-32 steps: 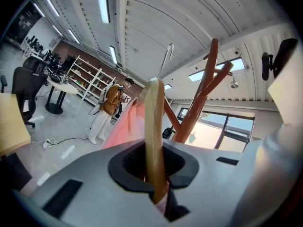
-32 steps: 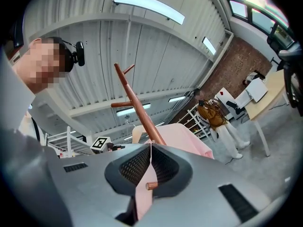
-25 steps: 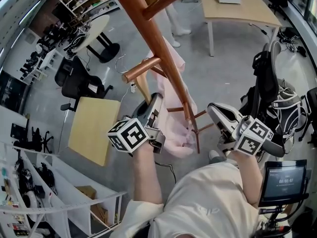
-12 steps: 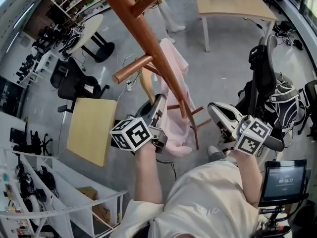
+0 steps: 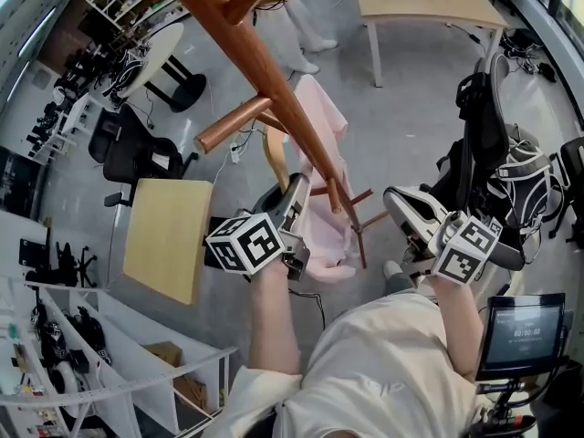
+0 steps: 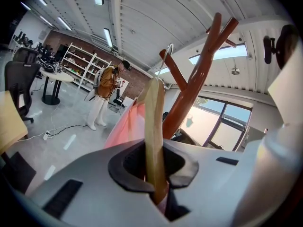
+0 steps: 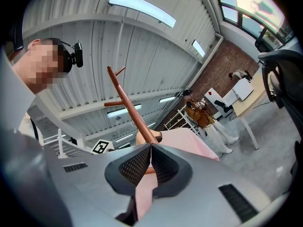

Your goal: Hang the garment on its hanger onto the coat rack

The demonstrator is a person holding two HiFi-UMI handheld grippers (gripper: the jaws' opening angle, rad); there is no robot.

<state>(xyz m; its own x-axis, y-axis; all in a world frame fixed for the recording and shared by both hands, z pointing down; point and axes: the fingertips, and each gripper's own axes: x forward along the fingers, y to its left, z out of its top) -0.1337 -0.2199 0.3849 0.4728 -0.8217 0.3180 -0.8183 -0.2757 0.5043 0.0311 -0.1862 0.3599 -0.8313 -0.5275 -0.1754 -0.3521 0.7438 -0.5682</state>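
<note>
The coat rack [image 5: 274, 80] is the biggest thing here, a reddish wooden pole slanting from the far left down toward the middle. A bare peg [image 5: 233, 124] sticks out to its left. It looks stiff and heavy enough to stay put while something is hooked onto it.

The pink garment [image 5: 324, 130] hangs just right of the pole, low beside the rack's legs. It appears thin, soft and light. I judge it will sway and could slide off if the hanger tips, so the cloth is a poor place to grip.

The pale wooden hanger [image 5: 272, 153] carries it and sits just left of the pole, below the peg. It is rigid and smooth, so it is the right thing to hold. The best spot is on its arm close to the neck, where the load balances. Its thin wire hook [image 6: 166, 56] rises near the rack's upper fork and hangs on nothing yet.

The left gripper [image 5: 292, 194] has its fingers [image 6: 128, 167] narrowed and clamped on the hanger's arm. The right gripper [image 5: 399, 206] waits to the right, apart from the cloth. Its fingers [image 7: 135, 167] are pressed together, with nothing clearly pinched between them.
</note>
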